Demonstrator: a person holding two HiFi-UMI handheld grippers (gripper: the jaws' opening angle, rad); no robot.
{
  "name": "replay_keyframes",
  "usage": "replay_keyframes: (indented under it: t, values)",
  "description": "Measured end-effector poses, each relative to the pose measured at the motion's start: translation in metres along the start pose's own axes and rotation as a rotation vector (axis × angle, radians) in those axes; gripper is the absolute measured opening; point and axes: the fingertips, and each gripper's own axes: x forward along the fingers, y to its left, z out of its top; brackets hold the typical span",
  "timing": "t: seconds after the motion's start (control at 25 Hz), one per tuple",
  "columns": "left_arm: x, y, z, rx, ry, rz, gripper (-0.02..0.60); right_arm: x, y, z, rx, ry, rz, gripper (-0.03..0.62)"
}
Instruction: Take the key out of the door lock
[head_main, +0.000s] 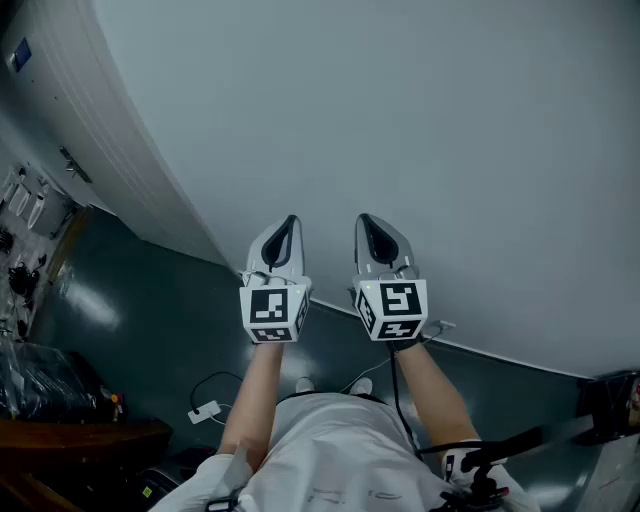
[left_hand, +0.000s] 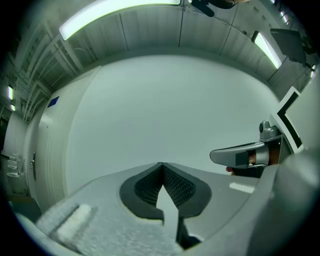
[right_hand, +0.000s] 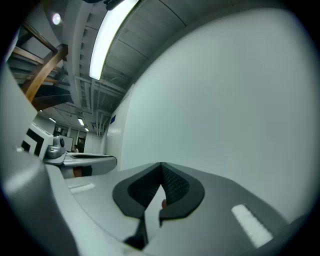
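No key and no lock show in any view. Both grippers are held side by side, pointing level at a plain white surface (head_main: 420, 120) that fills most of the head view. My left gripper (head_main: 289, 221) is shut, its dark pads meeting at the tip (left_hand: 162, 165) with nothing between them. My right gripper (head_main: 366, 220) is shut too, its tips together (right_hand: 161, 165) and empty. Each gripper view catches the other gripper at its edge: the right gripper (left_hand: 216, 156) and the left gripper (right_hand: 113, 160).
A ribbed white wall (head_main: 100, 130) runs off to the left and carries a small dark fitting (head_main: 75, 165). Below lies a dark floor (head_main: 150, 320) with a white adapter and cable (head_main: 204, 410). Wooden furniture (head_main: 80, 440) stands at the lower left.
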Motion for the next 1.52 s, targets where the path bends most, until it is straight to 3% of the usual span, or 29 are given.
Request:
replay_keyframes:
  t: [0.28, 0.48, 0.64, 1.08, 1.24, 1.52]
  values:
    - [-0.021, 0.034, 0.0, -0.004, -0.002, 0.024, -0.002, 0.014, 0.043, -0.003, 0.022, -0.004, 0.038, 0.002]
    - [-0.047, 0.075, 0.003, -0.044, -0.03, 0.055, 0.0, 0.036, 0.094, -0.004, 0.021, -0.008, 0.118, 0.002]
    - [-0.075, 0.119, 0.0, -0.074, -0.025, 0.123, 0.0, 0.057, 0.147, -0.006, 0.027, 0.005, 0.209, 0.002]
    - [-0.188, 0.237, -0.011, -0.07, 0.006, 0.48, 0.0, 0.094, 0.315, -0.015, 0.049, 0.043, 0.57, 0.002]
    - [-0.228, 0.275, -0.008, -0.061, 0.002, 0.646, 0.0, 0.1, 0.375, -0.013, 0.044, 0.029, 0.746, 0.002]
    - [-0.256, 0.307, -0.008, -0.041, 0.011, 0.867, 0.0, 0.116, 0.428, -0.019, 0.047, 0.045, 0.978, 0.002]
